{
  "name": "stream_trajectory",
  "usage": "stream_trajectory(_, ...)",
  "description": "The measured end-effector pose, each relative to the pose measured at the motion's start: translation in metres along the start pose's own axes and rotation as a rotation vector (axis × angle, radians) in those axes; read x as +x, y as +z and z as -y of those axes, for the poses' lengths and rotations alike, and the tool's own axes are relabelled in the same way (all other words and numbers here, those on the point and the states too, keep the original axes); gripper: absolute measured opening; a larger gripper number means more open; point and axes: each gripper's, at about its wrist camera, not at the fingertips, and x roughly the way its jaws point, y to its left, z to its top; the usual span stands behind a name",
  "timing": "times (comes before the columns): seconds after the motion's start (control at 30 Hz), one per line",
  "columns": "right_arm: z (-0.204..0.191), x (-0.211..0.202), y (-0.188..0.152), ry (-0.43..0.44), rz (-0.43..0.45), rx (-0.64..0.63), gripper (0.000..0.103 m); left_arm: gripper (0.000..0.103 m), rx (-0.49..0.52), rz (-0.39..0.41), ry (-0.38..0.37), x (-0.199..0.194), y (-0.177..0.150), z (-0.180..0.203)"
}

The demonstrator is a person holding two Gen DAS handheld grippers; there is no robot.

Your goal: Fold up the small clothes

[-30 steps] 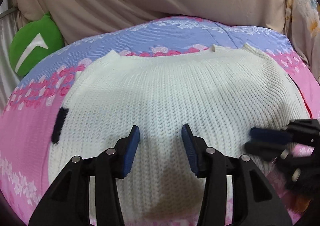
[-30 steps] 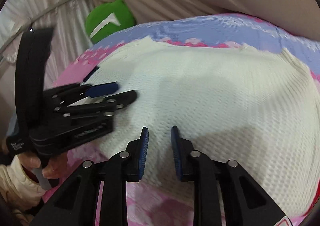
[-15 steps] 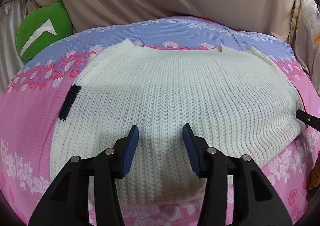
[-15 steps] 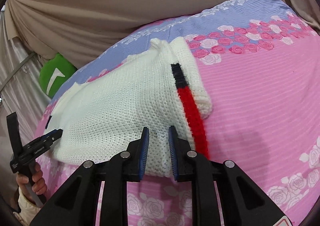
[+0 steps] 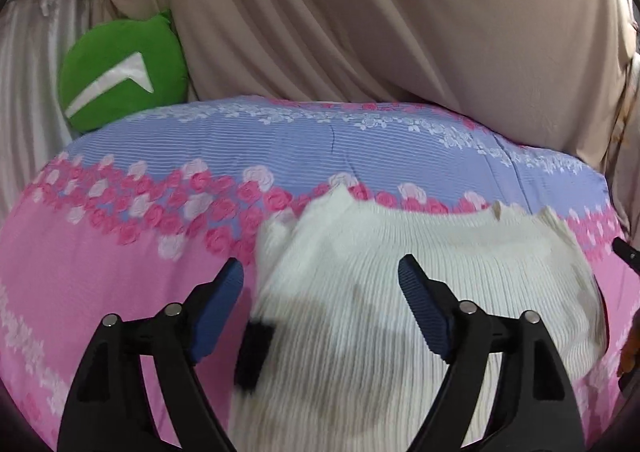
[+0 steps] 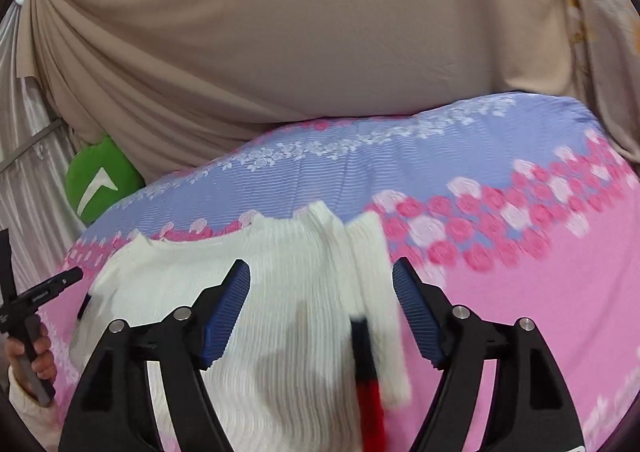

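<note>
We are opening both claws wide — left claw [image 5: 320,292] and right claw [image 6: 322,292] gripping nothing — above the folded cream knitted sweater [image 5: 400,292] lying on the pink floral bed [image 5: 100,252], toward six o'clock.

left gripper [image 5: 320,292] opening, nothing gripped | white sweater [image 5: 400,292] on floral bedspread [image 5: 120,252]

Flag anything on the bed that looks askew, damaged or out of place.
Nothing stands out. The white knit sweater lies folded on the floral bedspread, its black-and-red trim along one edge. Both the left gripper and the right gripper are opening, pads off the fabric. The frames are blurred.
</note>
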Motion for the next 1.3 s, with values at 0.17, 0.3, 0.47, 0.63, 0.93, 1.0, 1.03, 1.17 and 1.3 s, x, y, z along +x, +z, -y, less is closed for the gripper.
stream_trajectory(0.17,-0.003,0.068,0.021,0.012,-0.105,0.021,0.072,0.076,-0.012,-0.113,-0.017,0.068,0.021,0.002)
stream_trajectory(0.3,-0.013,0.105,0.017,-0.029,-0.213,-0.031,0.01,0.01,-0.013,-0.184,0.01,0.1,0.019,0.006)
stream_trajectory(0.47,-0.018,0.042,0.037,0.08,0.052,-0.004,0.008,0.008,-0.042,-0.049,0.005,0.069,0.032,-0.004)
stream_trajectory(0.63,0.015,0.084,0.032,-0.019,-0.101,0.055,0.008,0.007,-0.027,-0.086,0.072,0.097,0.034,-0.01)
stream_trajectory(0.93,-0.003,0.057,0.025,-0.134,0.0,0.046,0.022,0.013,-0.068,-0.034,0.14,0.077,0.029,-0.014)
stream_trajectory(1.0,-0.04,0.037,0.022,-0.046,0.016,-0.049,0.022,0.024,-0.05,0.034,0.145,0.044,0.026,-0.006)
stream_trajectory(1.03,-0.063,0.03,0.015,0.006,0.013,-0.098,0.022,0.036,-0.028,0.066,0.13,0.026,0.024,0.004)
stream_trajectory(1.17,-0.145,0.036,-0.033,0.231,-0.126,-0.26,0.025,0.043,0.104,0.067,-0.002,-0.004,0.004,0.063)
stream_trajectory(1.3,-0.166,0.054,-0.076,0.24,-0.236,-0.327,0.018,0.045,0.209,-0.033,-0.018,0.011,-0.037,0.096)
